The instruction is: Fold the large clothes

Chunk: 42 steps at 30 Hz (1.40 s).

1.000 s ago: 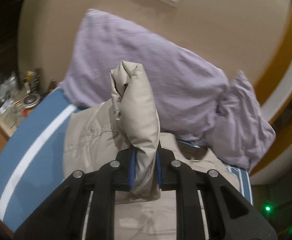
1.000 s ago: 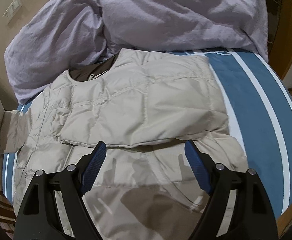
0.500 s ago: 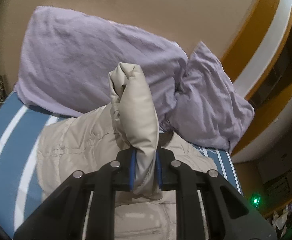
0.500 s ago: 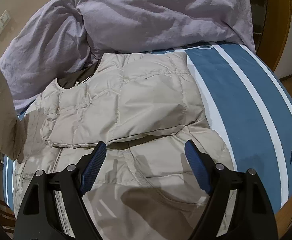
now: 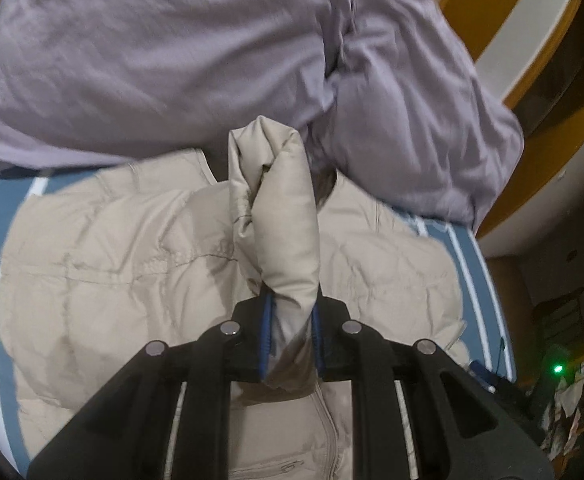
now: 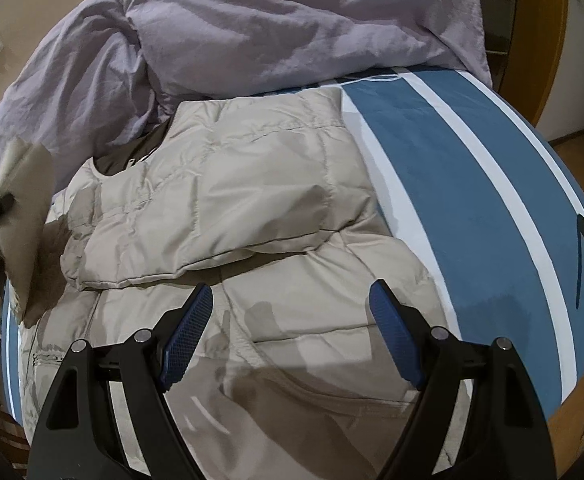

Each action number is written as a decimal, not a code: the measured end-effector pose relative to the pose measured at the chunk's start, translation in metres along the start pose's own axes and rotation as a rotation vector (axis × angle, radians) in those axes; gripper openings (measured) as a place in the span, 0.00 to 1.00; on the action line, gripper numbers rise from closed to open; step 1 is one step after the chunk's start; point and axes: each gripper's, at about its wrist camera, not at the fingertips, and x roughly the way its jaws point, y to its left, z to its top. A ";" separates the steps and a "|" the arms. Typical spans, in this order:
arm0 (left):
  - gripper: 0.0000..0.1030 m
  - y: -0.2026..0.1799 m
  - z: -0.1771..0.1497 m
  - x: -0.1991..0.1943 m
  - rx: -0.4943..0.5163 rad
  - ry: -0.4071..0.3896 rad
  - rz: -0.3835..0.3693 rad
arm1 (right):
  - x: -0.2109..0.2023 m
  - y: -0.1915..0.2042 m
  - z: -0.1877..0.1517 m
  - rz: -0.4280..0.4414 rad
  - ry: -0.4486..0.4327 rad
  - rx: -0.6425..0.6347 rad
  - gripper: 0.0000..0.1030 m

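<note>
A beige puffer jacket [image 6: 227,208] lies flat on a blue bed with white stripes [image 6: 452,168]. One sleeve is folded across its chest. My left gripper [image 5: 291,320] is shut on the other sleeve [image 5: 279,216] and holds it up above the jacket body [image 5: 111,264]. That lifted sleeve also shows at the left edge of the right wrist view [image 6: 23,216]. My right gripper [image 6: 292,336] is open and empty, hovering over the jacket's lower half.
A crumpled lilac duvet [image 5: 171,60] is piled at the head of the bed, touching the jacket's collar; it also shows in the right wrist view [image 6: 292,20]. A wooden frame [image 5: 504,8] stands to the right. The bed's edge [image 6: 572,412] is at lower right.
My left gripper has swung the held sleeve from beside the jacket to over its middle. The right gripper has stayed open and shifted slightly over the jacket.
</note>
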 end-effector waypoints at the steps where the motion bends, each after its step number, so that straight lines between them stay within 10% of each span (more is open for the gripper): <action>1: 0.17 -0.003 -0.003 0.009 0.009 0.022 0.006 | 0.000 -0.002 0.000 -0.003 0.000 0.005 0.80; 8: 0.26 -0.011 -0.013 0.036 0.031 0.101 0.015 | 0.006 -0.005 0.001 -0.011 0.015 0.016 0.80; 15: 0.60 -0.017 -0.003 0.025 0.067 0.053 0.014 | 0.009 -0.006 0.004 -0.019 0.018 0.019 0.80; 42: 0.66 -0.006 -0.022 0.094 0.103 0.088 0.230 | 0.016 -0.016 0.009 -0.040 0.028 0.014 0.80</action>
